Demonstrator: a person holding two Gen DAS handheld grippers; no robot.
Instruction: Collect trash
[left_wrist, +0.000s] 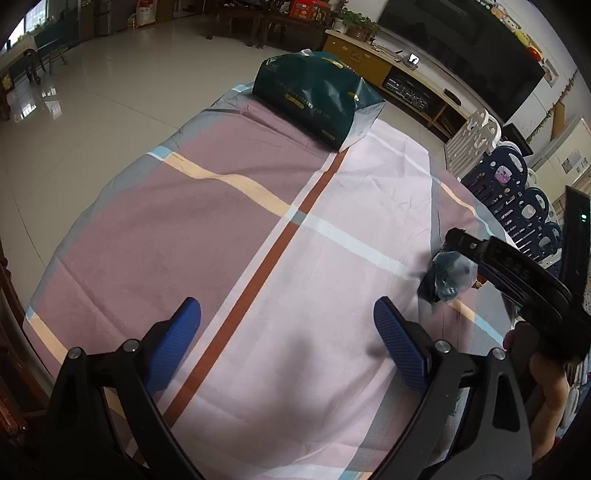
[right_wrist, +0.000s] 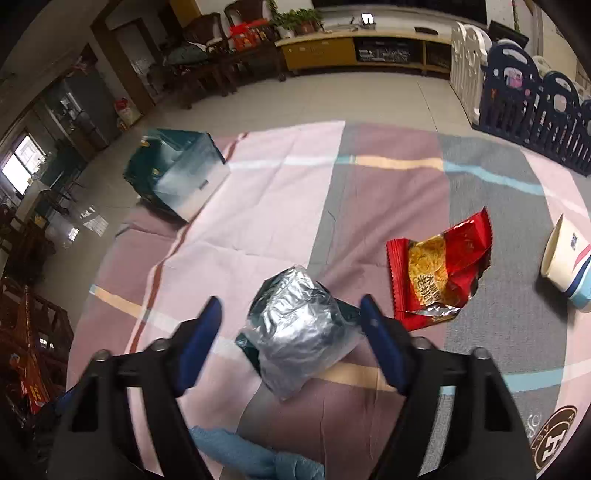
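The left gripper (left_wrist: 286, 347), jaws spread and empty, hangs over bare cloth at the bottom of its own view, while the right gripper (right_wrist: 291, 332) straddles a crumpled foil wrapper (right_wrist: 295, 332) at lower centre of the right view, jaws apart and the right pad at or near the foil, though whether it touches cannot be told; nothing is pinched yet. Judged from this, a clean pickup means closing squarely on the wrapper's bulk, not its loose edge, since thin foil may slip or tear. To its right lie a red snack packet (right_wrist: 439, 273) and, at the frame's right edge, a tipped paper cup (right_wrist: 565, 266), well apart from each other. A dark green bag (right_wrist: 173, 173) sits at upper left, seemingly the place for the trash. All rest on a striped pink and grey cloth (right_wrist: 369, 206) spread over a pale tiled floor (right_wrist: 332, 99). Beyond, at the top, run a yellow cabinet (right_wrist: 317, 51) and, to the right, a playpen fence (right_wrist: 535, 107).
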